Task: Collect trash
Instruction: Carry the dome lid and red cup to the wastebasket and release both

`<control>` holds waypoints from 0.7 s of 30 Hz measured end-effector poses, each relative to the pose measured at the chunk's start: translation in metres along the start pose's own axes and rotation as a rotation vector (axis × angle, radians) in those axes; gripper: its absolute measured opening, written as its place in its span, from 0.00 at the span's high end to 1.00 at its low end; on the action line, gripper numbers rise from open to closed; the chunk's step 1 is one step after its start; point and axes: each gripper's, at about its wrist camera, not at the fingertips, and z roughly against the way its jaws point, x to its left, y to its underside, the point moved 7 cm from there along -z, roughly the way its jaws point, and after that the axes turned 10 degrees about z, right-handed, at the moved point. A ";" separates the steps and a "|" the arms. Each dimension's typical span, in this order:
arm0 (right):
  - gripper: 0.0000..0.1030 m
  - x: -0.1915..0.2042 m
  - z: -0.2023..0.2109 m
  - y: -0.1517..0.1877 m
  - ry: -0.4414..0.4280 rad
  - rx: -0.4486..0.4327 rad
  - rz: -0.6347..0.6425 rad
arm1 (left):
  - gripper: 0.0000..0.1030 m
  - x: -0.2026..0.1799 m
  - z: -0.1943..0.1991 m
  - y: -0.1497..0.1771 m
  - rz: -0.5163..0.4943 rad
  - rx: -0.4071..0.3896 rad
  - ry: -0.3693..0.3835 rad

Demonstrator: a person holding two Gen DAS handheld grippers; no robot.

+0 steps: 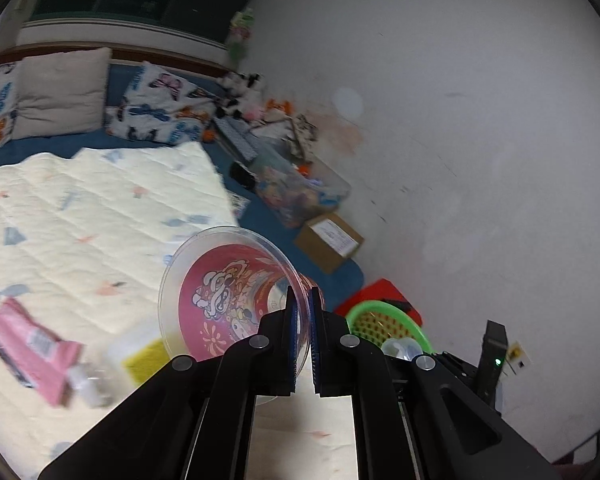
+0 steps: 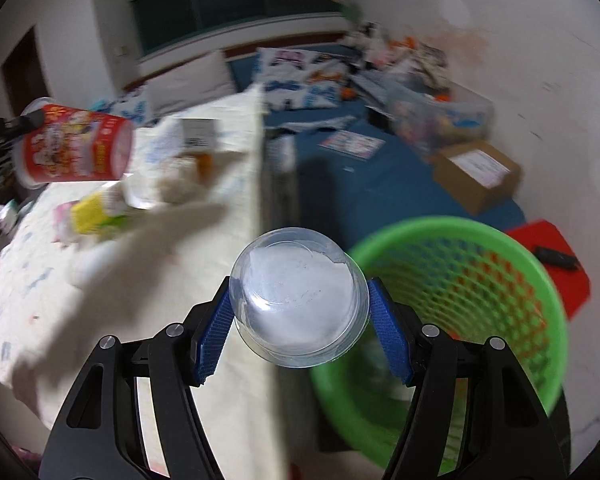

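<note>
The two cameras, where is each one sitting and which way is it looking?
Left wrist: sits on the left hand-held gripper, looking along its fingers over the bed toward the wall; the fingers pinch the wall of a red printed cup.
Right wrist: sits on the right hand-held gripper, looking over the bed edge; its fingers hold a clear plastic cup beside the green basket.
Shared: both show the basket, cardboard box, quilt and red cup.
</note>
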 end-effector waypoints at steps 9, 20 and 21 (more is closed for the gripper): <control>0.34 -0.087 0.008 0.044 0.146 0.061 -0.119 | 0.95 -0.061 -0.063 0.023 -0.062 0.115 0.067; 0.29 -0.124 0.021 0.071 0.183 0.057 -0.204 | 0.95 -0.121 -0.130 0.057 -0.154 0.235 0.086; 0.29 -0.125 0.025 0.073 0.186 0.053 -0.207 | 0.95 -0.124 -0.135 0.060 -0.158 0.246 0.088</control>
